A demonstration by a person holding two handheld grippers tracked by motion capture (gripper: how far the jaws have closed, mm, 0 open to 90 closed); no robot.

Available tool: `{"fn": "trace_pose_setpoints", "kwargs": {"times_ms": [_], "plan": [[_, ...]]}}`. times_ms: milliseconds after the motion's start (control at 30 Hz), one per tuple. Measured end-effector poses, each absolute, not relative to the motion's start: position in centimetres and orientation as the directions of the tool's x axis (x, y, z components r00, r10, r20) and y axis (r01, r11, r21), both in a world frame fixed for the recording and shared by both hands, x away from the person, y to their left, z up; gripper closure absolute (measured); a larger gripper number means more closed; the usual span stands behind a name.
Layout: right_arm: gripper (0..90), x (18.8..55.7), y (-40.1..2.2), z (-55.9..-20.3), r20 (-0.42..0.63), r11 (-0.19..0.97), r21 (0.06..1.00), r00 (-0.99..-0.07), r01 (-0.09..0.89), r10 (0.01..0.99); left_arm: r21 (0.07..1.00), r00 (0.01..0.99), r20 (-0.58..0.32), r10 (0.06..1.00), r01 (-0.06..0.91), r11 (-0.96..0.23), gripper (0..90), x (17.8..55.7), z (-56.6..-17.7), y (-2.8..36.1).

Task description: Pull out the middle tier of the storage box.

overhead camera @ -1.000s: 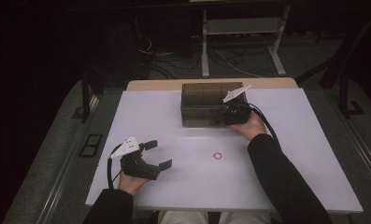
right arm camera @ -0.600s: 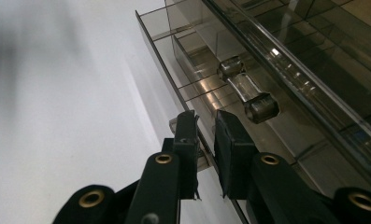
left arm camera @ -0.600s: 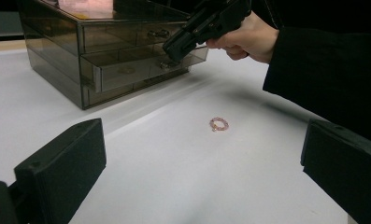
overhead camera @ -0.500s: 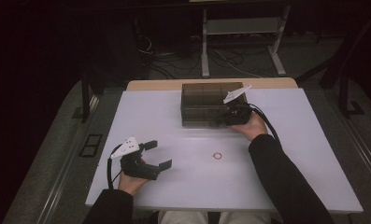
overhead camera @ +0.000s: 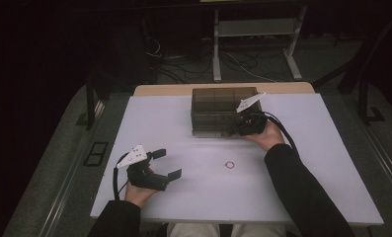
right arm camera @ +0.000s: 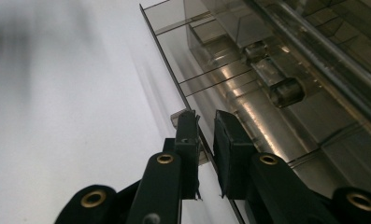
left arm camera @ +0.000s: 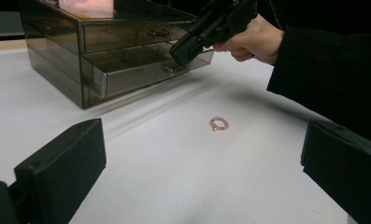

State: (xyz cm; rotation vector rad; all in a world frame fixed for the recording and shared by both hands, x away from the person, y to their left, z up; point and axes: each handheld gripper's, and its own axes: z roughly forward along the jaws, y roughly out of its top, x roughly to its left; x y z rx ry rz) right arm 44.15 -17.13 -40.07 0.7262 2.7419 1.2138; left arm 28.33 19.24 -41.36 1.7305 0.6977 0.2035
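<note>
Drawer (left arm camera: 141, 74) slid slightly outward, right tool (overhead camera: 243, 127) gripping its front.

Smoky translucent drawer box (overhead camera: 218, 111), pink ring (left arm camera: 219, 123) – white table (overhead camera: 193, 133) (black jaws)

A smoky clear drawer box (overhead camera: 223, 111) stands at the far middle of the table, its lower drawer (left arm camera: 141, 74) pulled slightly out. A small pink ring (overhead camera: 229, 164) lies flat nearer, well apart from it.
</note>
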Motion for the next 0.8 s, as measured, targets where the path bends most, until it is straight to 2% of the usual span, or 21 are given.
{"fn": "trace_pose_setpoints", "kwargs": {"times_ms": [800], "plan": [[80.0,42.8,-17.8,-40.1,0.138,0.602,0.704,-0.904,0.377,0.404,0.930,0.803,-0.224,0.552,0.345,-0.124,0.0,28.3,-41.4,19.2]]}}
